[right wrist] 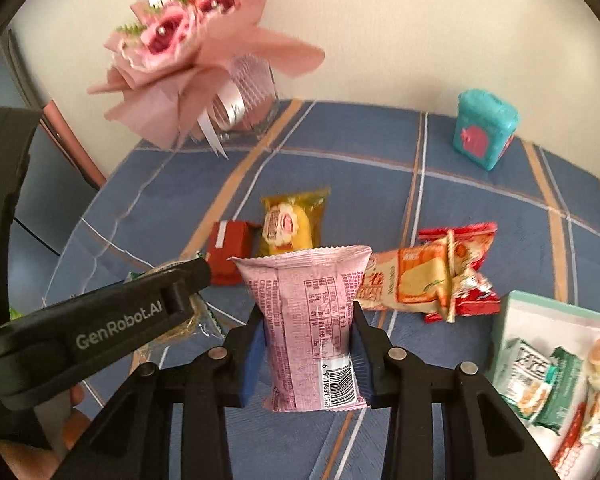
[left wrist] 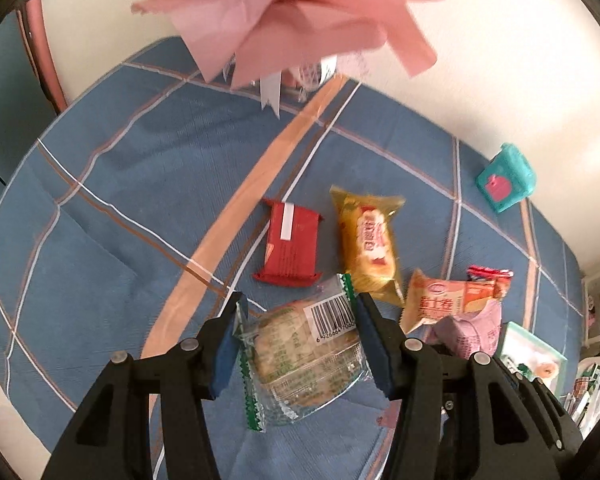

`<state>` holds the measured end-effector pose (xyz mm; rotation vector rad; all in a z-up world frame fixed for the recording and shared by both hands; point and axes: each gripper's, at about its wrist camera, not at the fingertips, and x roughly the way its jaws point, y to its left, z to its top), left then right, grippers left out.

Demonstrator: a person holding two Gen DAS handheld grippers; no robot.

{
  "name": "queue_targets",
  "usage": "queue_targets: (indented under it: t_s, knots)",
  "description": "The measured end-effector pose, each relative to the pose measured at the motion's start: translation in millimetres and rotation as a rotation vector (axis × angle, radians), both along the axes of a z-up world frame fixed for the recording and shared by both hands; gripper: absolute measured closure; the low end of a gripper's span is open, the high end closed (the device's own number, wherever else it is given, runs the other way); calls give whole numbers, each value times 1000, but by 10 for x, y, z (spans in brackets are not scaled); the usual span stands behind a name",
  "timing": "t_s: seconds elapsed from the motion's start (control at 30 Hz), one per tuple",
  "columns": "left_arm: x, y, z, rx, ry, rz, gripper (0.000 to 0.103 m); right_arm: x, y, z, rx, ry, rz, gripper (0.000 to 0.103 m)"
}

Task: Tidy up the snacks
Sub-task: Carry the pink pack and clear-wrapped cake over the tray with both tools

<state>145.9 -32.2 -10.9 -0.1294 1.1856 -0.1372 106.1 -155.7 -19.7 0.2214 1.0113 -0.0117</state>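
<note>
At the lower right of the right wrist view sits the mint-rimmed tray [right wrist: 511,308], already holding a few wrapped snacks, and it is the likely drop spot for both packets now in hand. The right gripper [right wrist: 305,354] has its blue-padded fingers [right wrist: 248,372] clamped on the pink snack packet [right wrist: 307,320], which stands upright between them, its long axis running up the frame and its barcode end low. That packet lies just left of the tray, so the right hand is plainly the nearer one. The left gripper [left wrist: 298,344] has its fingers clamped across the clear, green-edged pastry packet [left wrist: 303,356], gripped by its short sides, and it appears lifted off the blue plaid cloth of the counter [left wrist: 120,208]. From the left wrist view the tray shows only as a sliver at the right edge, beyond the right hand, so the left must probably wait or pass around. On the cloth lie the red packet [left wrist: 292,248], the yellow cake packet [left wrist: 371,244] and the orange cake packet [left wrist: 451,300], with a red-and-white wrapper [right wrist: 459,272] behind. A pink bouquet [right wrist: 188,52] in a glass vase overhangs the upper left, and a teal box [right wrist: 483,128] stands at the far edge; open cloth lies leftward.
</note>
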Motion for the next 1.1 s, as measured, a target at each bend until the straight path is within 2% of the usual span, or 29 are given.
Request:
queue_targets:
  t_s: [0.3, 0.57, 0.83, 1.1]
  knots:
    - [-112, 15, 220, 4, -51, -6, 46, -307, -241, 387, -27, -11, -42, 62]
    - [-190, -90, 306, -1, -61, -19, 46, -470, -626, 474, -54, 35, -129, 62]
    - [-249, -410, 357, 4, -62, -68, 46, -631, -1052, 581, -47, 50, -208, 62]
    - [-418, -872, 356, 8, -64, -152, 46, -929, -1707, 699, -3, 45, -348, 62]
